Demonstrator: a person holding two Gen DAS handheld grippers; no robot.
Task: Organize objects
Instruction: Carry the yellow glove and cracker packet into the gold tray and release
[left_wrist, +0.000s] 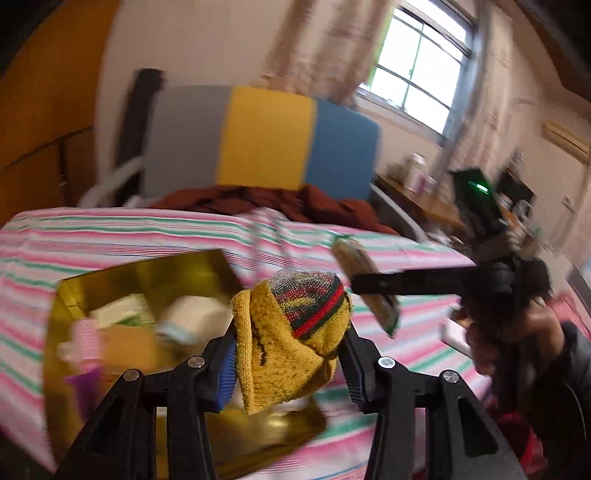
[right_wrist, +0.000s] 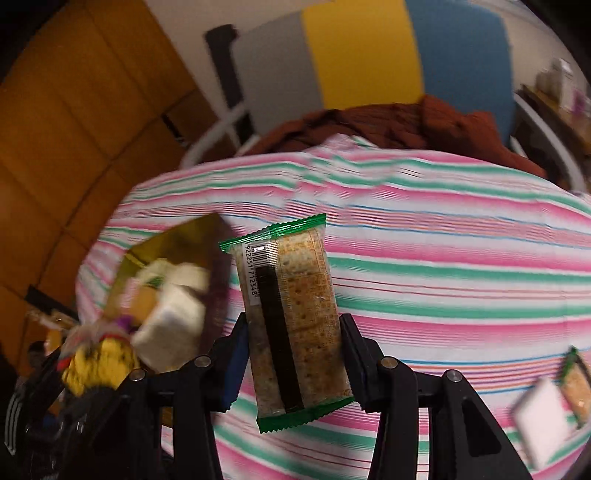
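Note:
My left gripper (left_wrist: 290, 343) is shut on a yellow knitted sock (left_wrist: 284, 350) with red and green bands, held above the gold box (left_wrist: 147, 273) on the striped bed. My right gripper (right_wrist: 293, 332) is shut on a cracker packet (right_wrist: 291, 317) with green crimped ends, held upright over the bed. The right gripper and its packet (left_wrist: 365, 284) also show in the left wrist view, right of the sock. The sock (right_wrist: 99, 358) and the gold box (right_wrist: 177, 243) show blurred at the left of the right wrist view. The box holds several small packs.
The bed has a pink, green and white striped sheet (right_wrist: 443, 258) with a rust-red blanket (right_wrist: 406, 122) at its head. A white pack (right_wrist: 543, 417) and another cracker packet (right_wrist: 578, 387) lie at the bed's right. A cluttered desk (left_wrist: 424, 199) stands beyond the bed.

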